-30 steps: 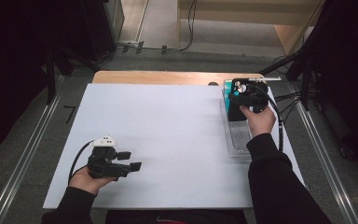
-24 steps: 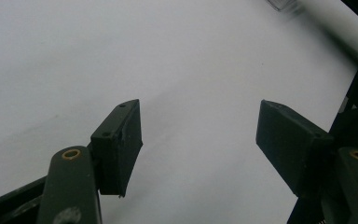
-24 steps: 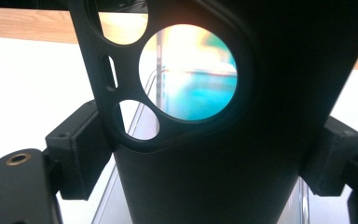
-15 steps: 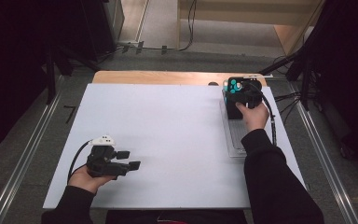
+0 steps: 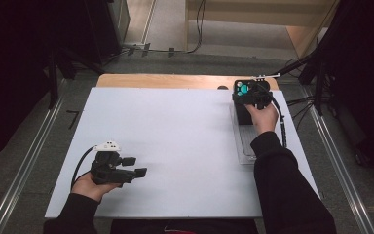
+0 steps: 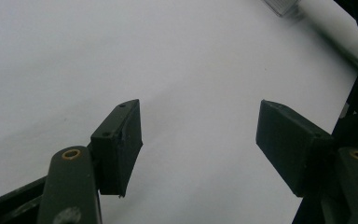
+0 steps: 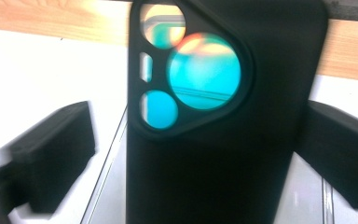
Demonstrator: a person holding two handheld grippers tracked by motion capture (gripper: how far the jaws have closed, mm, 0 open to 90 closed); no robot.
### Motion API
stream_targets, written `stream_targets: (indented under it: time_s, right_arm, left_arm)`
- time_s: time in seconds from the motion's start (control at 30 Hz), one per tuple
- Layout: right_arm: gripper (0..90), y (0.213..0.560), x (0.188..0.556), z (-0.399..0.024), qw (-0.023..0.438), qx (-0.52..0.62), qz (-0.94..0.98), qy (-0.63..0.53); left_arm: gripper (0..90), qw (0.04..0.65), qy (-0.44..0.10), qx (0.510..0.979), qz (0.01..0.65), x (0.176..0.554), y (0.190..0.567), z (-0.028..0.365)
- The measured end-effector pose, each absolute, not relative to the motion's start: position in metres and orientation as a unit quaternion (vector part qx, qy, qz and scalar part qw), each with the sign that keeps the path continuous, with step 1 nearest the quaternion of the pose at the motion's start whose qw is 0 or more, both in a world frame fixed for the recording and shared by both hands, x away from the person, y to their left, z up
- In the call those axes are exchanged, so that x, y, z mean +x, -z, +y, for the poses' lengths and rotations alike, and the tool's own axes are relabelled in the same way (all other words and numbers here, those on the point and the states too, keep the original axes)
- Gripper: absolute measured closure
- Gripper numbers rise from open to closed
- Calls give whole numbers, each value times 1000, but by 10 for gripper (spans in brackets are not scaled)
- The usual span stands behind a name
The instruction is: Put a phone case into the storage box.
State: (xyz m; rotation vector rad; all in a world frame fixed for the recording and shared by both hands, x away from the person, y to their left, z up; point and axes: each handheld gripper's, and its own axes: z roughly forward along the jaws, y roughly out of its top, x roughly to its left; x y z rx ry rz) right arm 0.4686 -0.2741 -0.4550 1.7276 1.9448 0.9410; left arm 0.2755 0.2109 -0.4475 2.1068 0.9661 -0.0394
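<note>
White surface (image 5: pixel 185 146), seen from above: a clear tray (image 5: pixel 243 146) lies along its right side, and a black phone case (image 5: pixel 246 100) with a teal-backed camera cutout stands at the tray's far end, in the upper right of the high view, near a strip of bare wood (image 5: pixel 165 80) along the surface's far edge. Right hand-held gripper (image 5: pixel 254 95): held by the person's right hand (image 5: pixel 264 117) at the phone case, in the upper right of the high view. In the right gripper view the phone case (image 7: pixel 223 121) rises upright through the middle of the frame, between the two black jaws; the left jaw stands apart from the case with white showing between, the right jaw sits just beside the case's edge, and whether it touches cannot be told. The jaws have just been opening, with the case between them; the hand-held gripper reads as released. Left hand-held gripper (image 5: pixel 134 166): lower left of the high view, held by the left hand (image 5: pixel 90 185) just above the surface, pointing toward the frame's right. In the left gripper view its jaws stand well apart with bare white surface (image 6: pixel 177 70) between them; released, grasping nothing.
</note>
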Motion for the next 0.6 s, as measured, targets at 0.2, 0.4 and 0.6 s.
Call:
stream_targets:
  time_s: [0.2, 0.4, 0.6]
  right_arm:
    - [0, 446, 463, -278, 179, 611, 692, -341]
    - [0, 429, 449, -272, 175, 596, 708, -336]
    - [0, 416, 433, -260, 154, 572, 729, -343]
  left_arm:
    - [306, 399, 17, 833, 382, 276, 448, 211]
    - [306, 398, 19, 833, 384, 277, 448, 211]
    - [306, 399, 24, 832, 385, 280, 447, 210]
